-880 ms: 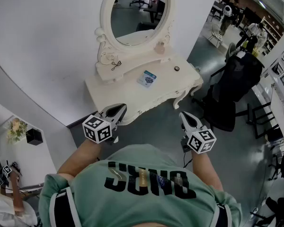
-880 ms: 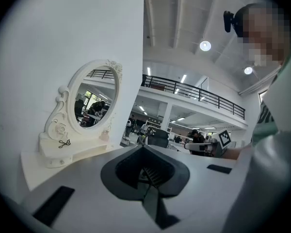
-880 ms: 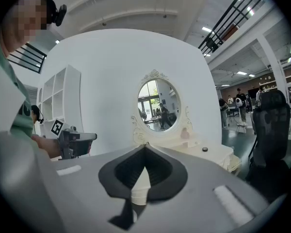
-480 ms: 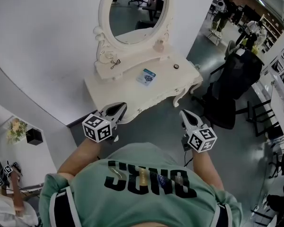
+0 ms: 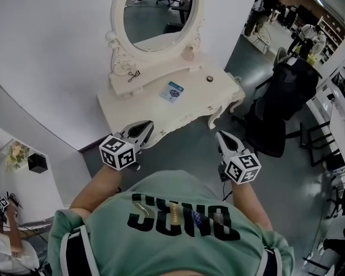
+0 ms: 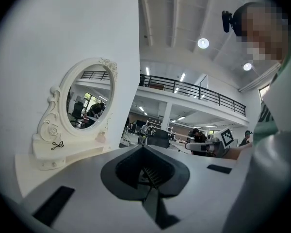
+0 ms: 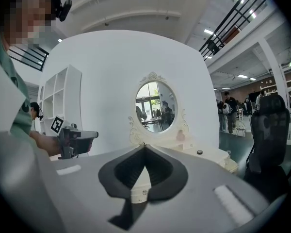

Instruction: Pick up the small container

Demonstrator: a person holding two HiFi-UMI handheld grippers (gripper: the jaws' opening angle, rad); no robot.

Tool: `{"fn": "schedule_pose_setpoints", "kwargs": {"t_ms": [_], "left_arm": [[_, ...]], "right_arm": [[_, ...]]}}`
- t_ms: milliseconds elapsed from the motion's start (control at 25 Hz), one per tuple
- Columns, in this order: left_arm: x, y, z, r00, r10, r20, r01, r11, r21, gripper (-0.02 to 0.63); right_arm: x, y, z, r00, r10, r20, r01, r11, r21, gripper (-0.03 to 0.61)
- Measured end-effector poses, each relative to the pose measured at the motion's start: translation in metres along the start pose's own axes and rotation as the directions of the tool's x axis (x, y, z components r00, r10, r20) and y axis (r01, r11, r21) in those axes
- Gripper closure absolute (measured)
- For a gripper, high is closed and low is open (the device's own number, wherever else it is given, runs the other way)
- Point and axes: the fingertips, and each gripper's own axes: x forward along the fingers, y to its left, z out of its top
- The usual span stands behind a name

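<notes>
Left gripper (image 5: pixel 142 125) and right gripper (image 5: pixel 221 135) are both sitting pressed together, empty, short of the vanity table (image 5: pixel 161 117). Small container (image 5: pixel 210 79) is resting on the tabletop's right end, at 12 o'clock from right, 2 o'clock from left. Right is looking nearer: 1 straight reach, I'd judge.

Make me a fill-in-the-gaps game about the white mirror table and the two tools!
The mirror on the white table is ___ in shape.
In the head view, the small container sits to the ___ of the blue packet.
The left tool and the right tool both hold ___.
The office chair beside the table is coloured ___.
Missing words: oval; right; nothing; black.
</notes>
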Motion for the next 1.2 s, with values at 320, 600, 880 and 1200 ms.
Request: {"fn": "schedule_pose_setpoints", "kwargs": {"t_ms": [320, 600, 880, 1200], "left_arm": [[0.039, -0.016, 0.01, 0.997, 0.063, 0.039, -0.063, 0.998, 0.002, 0.614], [0.067, -0.029, 0.005, 0.994, 0.096, 0.048, -0.096, 0.995, -0.002, 0.614], [0.099, -0.005, 0.001, 0.996, 0.088, 0.014, -0.088, 0.996, 0.007, 0.614], [0.178, 0.089, 0.025, 1.0, 0.01, 0.001, -0.01, 1.0, 0.014, 0.614]], "right_arm": [[-0.004, -0.047, 0.013, 1.0, 0.023, -0.015, -0.023, 1.0, -0.018, 0.569], [-0.003, -0.08, 0.017, 0.998, 0.058, -0.015, -0.059, 0.998, -0.03, 0.569], [0.032, -0.106, 0.009, 0.998, 0.06, -0.026, -0.06, 0.998, -0.001, 0.569], [0.127, -0.147, 0.022, 1.0, 0.003, -0.004, -0.003, 1.0, 0.011, 0.569]]}}
